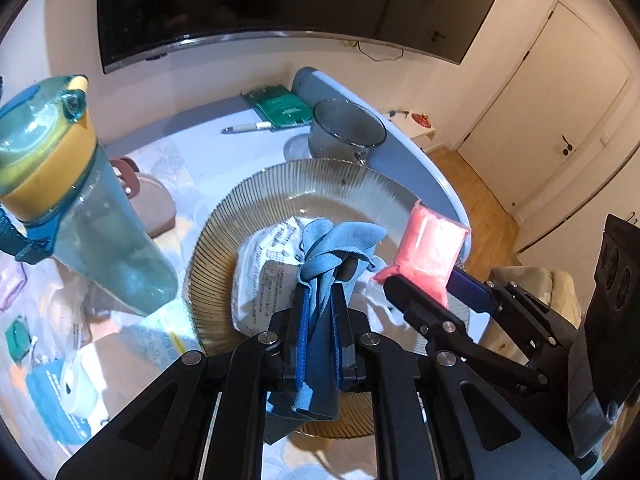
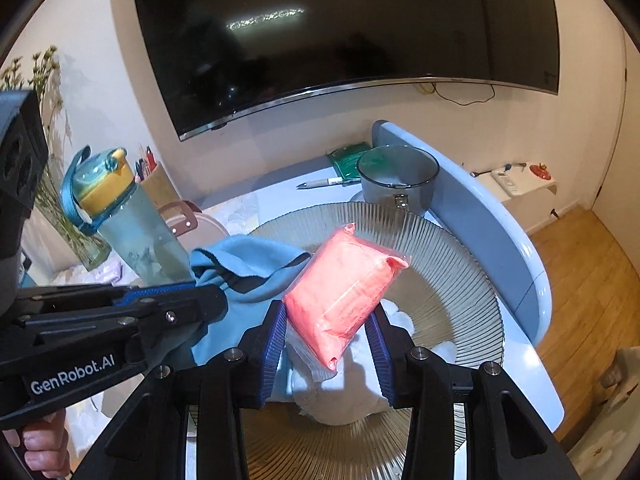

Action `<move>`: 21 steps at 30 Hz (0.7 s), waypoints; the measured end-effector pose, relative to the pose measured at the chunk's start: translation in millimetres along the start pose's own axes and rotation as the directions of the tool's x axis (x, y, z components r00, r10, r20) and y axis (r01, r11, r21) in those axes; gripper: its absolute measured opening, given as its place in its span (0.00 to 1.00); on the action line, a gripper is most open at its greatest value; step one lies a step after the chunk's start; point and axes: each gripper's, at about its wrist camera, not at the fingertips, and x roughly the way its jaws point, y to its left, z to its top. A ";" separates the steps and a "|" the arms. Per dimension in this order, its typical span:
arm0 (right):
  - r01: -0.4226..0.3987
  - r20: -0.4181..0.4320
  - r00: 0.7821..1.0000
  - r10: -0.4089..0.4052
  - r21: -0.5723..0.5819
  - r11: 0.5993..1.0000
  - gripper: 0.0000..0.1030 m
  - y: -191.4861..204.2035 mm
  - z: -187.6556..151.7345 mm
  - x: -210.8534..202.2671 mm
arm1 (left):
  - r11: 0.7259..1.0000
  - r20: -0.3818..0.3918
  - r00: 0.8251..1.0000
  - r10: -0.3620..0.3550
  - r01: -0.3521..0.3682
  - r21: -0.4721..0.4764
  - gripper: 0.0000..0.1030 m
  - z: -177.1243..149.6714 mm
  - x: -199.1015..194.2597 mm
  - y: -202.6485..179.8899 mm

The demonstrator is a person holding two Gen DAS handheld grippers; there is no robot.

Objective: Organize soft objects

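The ribbed plate (image 1: 224,216) lies in the middle of the table (image 1: 208,148), with a printed packet (image 1: 264,276) in it. Behind the plate stands a mug (image 1: 344,128); behind that lie a pen (image 1: 248,128) and a booklet (image 1: 280,106). A water bottle (image 1: 80,208) stands left of the plate. A screen (image 1: 280,0) hangs on the wall behind the table.

Home living room: wall-mounted TV (image 2: 344,40), wood floor (image 2: 592,264), interior door (image 1: 548,108), cluttered table (image 1: 224,148).

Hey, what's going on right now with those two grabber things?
Left gripper shut on the light blue cloth. Right gripper shut on the pink plastic-wrapped packet. Both above the ribbed glass plate; white packet already on it.
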 end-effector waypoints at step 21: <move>-0.085 0.075 0.994 0.075 0.129 0.988 0.52 21.3 6.2 -20.3 | 0.985 0.221 0.962 -0.161 0.172 -0.028 0.63 -16.9 -83.8 40.9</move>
